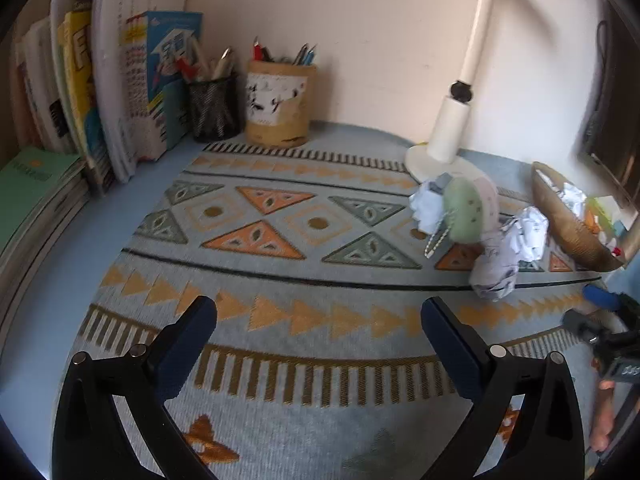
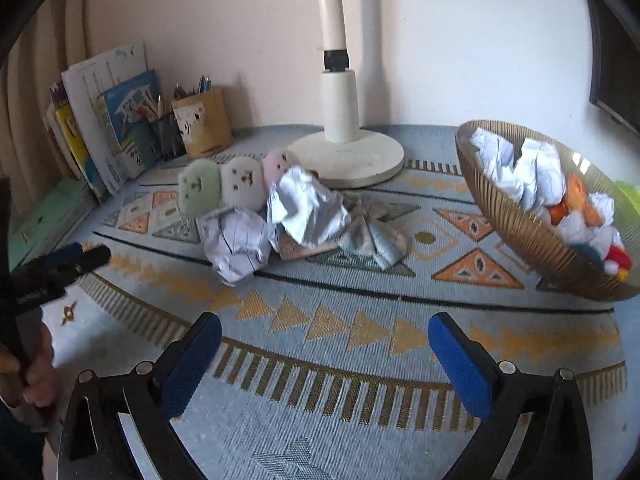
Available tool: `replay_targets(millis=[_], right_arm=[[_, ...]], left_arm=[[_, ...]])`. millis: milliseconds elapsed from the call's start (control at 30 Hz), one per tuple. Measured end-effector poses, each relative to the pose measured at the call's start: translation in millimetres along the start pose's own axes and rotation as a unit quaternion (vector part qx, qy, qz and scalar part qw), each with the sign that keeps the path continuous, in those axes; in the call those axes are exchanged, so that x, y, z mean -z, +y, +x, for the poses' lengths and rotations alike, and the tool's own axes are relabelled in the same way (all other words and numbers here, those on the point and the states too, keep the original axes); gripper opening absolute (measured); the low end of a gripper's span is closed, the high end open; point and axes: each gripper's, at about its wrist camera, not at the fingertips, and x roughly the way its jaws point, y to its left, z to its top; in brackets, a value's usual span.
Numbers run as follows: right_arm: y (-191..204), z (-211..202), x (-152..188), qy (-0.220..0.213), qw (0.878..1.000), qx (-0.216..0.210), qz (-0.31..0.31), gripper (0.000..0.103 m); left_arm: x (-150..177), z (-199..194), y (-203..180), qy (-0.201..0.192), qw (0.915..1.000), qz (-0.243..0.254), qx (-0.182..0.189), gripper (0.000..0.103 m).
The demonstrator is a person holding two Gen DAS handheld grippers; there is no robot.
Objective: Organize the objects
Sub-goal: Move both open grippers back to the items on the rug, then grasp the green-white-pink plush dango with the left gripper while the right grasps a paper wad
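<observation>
Claws both gape empty over the patterned bench mat (image 2: 320, 360): your left claw (image 1: 319, 334) and right claw (image 2: 325, 346) look readied for the crumpled white paper ball (image 2: 236, 246), lying beside the ribbed golden wicker basket (image 2: 520, 236).

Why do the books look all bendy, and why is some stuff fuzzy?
Left wrist view: the fisheye lens bows the books near the edge, and the crumpled paper is smeared by motion blur. Right wrist view: the lamp casts a soft shadow on the wall, the basket rim shows a small glint, and the corners go dark.
</observation>
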Motion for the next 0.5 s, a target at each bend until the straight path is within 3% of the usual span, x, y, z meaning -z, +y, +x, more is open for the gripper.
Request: replay_targets(millis=[100, 267, 367, 433, 467, 500], right_arm=[[-5, 1, -1, -0.006, 1.0, 0.01, 0.01, 0.103], [-10, 2, -2, 0.002, 1.0, 0.005, 0.021, 0.103], [-10, 4, -5, 0.014, 1.0, -0.02, 0.019, 0.103], [-10, 7, -20, 0.05, 0.993, -0.107, 0.022, 0.103], [-10, 5, -34, 0.056, 0.99, -0.13, 0.026, 0.103], [-8, 1, -45, 0.05, 0.991, -0.125, 0.021, 0.103]], left_arm=[[4, 9, -10, 0.016, 0.9995, 0.026, -0.003, 0.102], [4, -2, -30, 0.002, 0.997, 0.078, -0.004, 0.102], [-23, -4, -43, 0.005, 0.9951, 0.08, 0.058, 0.102], [-48, 7, -55, 0.025, 0.9917, 0.076, 0.101, 0.102], [-59, 20, -59, 0.04, 0.9897, 0.067, 0.12, 0.102], [-64, 32, -62, 0.051, 0.9885, 0.059, 0.129, 0.102]])
